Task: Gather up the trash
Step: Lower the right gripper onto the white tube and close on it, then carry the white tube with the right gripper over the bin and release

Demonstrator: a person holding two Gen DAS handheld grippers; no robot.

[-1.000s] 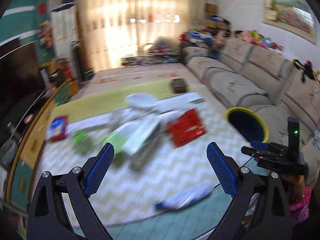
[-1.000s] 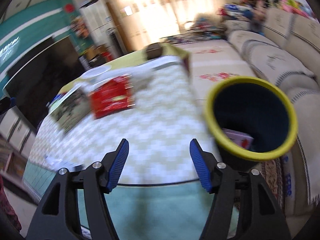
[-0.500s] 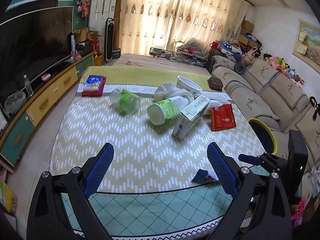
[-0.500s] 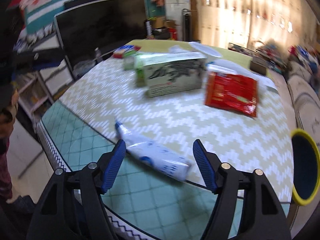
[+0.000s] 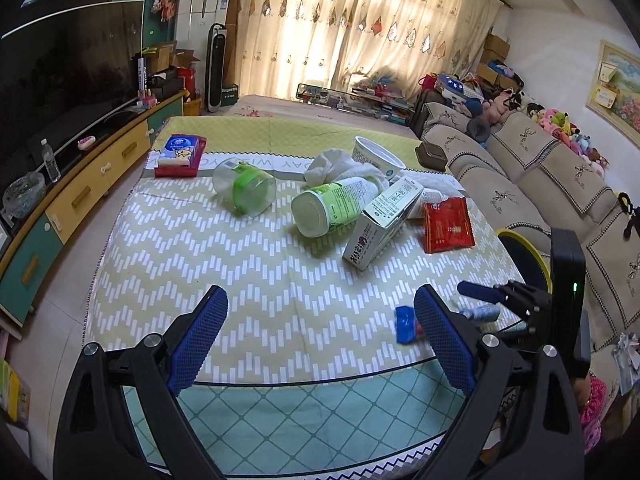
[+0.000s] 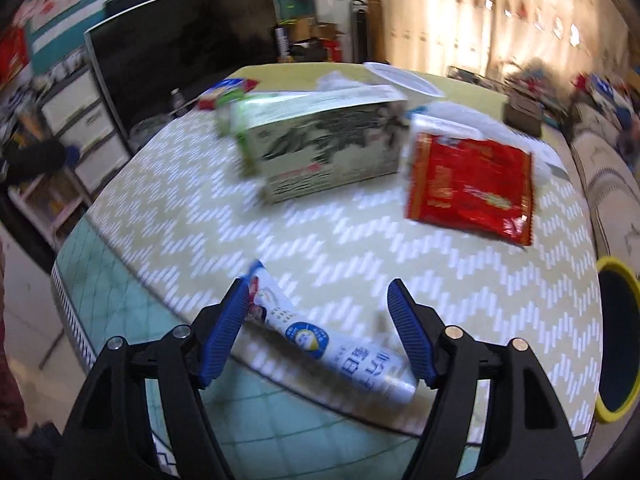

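Note:
Trash lies across a chevron-patterned table (image 5: pixel 240 264). There is a white toothpaste tube (image 6: pixel 320 340), a red sachet (image 6: pixel 468 184), a green-and-white carton (image 6: pixel 324 152), a tipped green-white bottle (image 5: pixel 332 206) and a clear cup with a green inside (image 5: pixel 246 190). My right gripper (image 6: pixel 319 286) is open and straddles the tube at the table's near edge, its pads apart from it. In the left wrist view that right gripper (image 5: pixel 492 300) hovers over the tube (image 5: pixel 406 324). My left gripper (image 5: pixel 320 294) is open and empty above the near table edge. A yellow-rimmed dark bin (image 6: pixel 608 268) stands off the table's right side.
A white bowl (image 5: pixel 376 156), a crumpled white cloth (image 5: pixel 336 166), a red-blue tissue pack (image 5: pixel 180 152) and a small dark box (image 5: pixel 432 156) sit at the table's far end. A beige sofa (image 5: pixel 520 184) runs along the right, a TV cabinet (image 5: pixel 80 184) along the left.
The right gripper swung from above the bin to the toothpaste tube, and its jaws widened slightly. The left gripper turned towards the table and settled lower; its view is now sharp.

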